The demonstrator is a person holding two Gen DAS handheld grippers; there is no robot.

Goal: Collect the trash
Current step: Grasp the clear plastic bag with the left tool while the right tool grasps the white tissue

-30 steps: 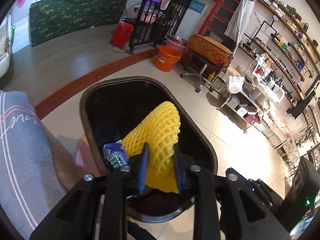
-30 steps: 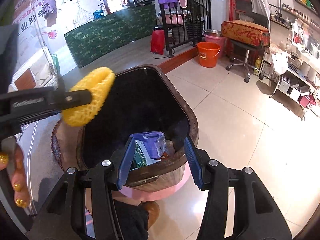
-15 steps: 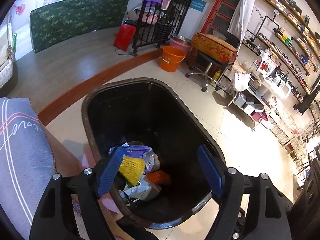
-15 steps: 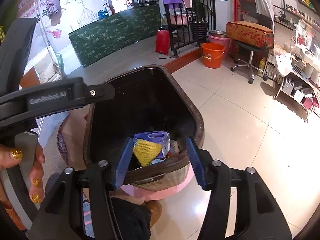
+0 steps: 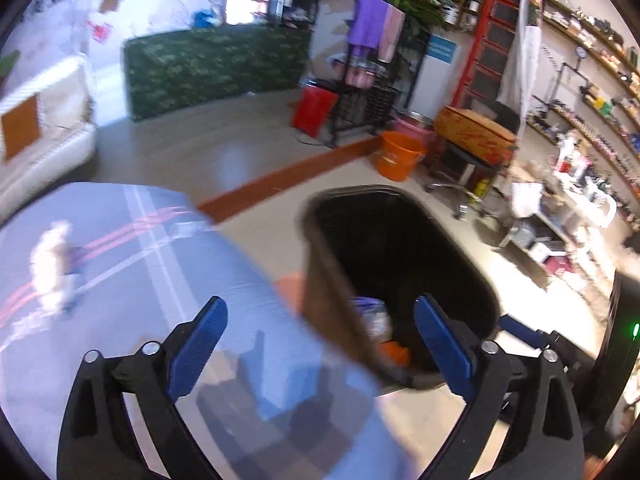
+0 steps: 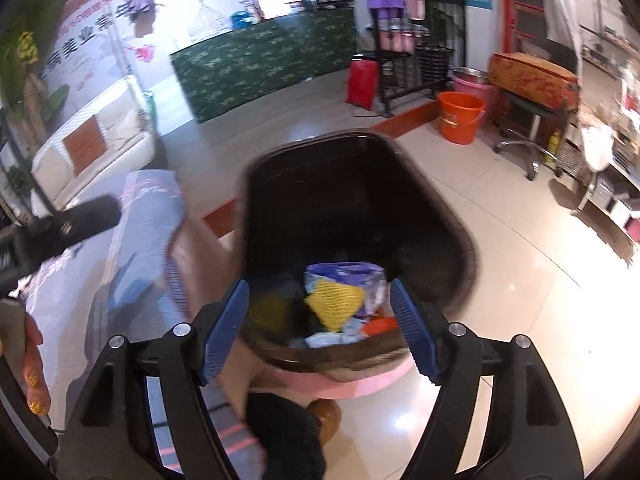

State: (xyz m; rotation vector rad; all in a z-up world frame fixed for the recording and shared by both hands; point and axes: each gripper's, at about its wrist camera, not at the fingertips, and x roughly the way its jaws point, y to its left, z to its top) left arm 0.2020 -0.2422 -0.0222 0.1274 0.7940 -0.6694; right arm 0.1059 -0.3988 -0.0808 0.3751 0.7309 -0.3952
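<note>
A black trash bin [image 6: 448,216] stands on the tiled floor, seen also in the left wrist view as the bin [image 5: 320,248]. Inside it lie a yellow foam net [image 6: 334,300], a blue-purple wrapper [image 6: 348,270] and orange scraps [image 5: 394,350]. My right gripper [image 6: 320,320] hovers over the bin's near rim, its jaws opening, nothing pressed between them. My left gripper [image 5: 320,340] straddles the bin's left rim and a grey-blue cloth [image 5: 132,248], jaws opening wide and empty. A small white crumpled scrap [image 5: 52,264] lies on that cloth.
An orange bucket [image 5: 400,156] and a stool with a patterned cushion [image 6: 534,76] stand beyond the bin. Shelves [image 5: 580,184] line the right wall. A white sofa [image 6: 96,144] sits at the left. A hand [image 6: 34,376] holds the left tool.
My left gripper let go of the yellow foam net, which fell into the bin, then swung left over the cloth with jaws spreading. The right gripper's jaws widened and it drew back slightly.
</note>
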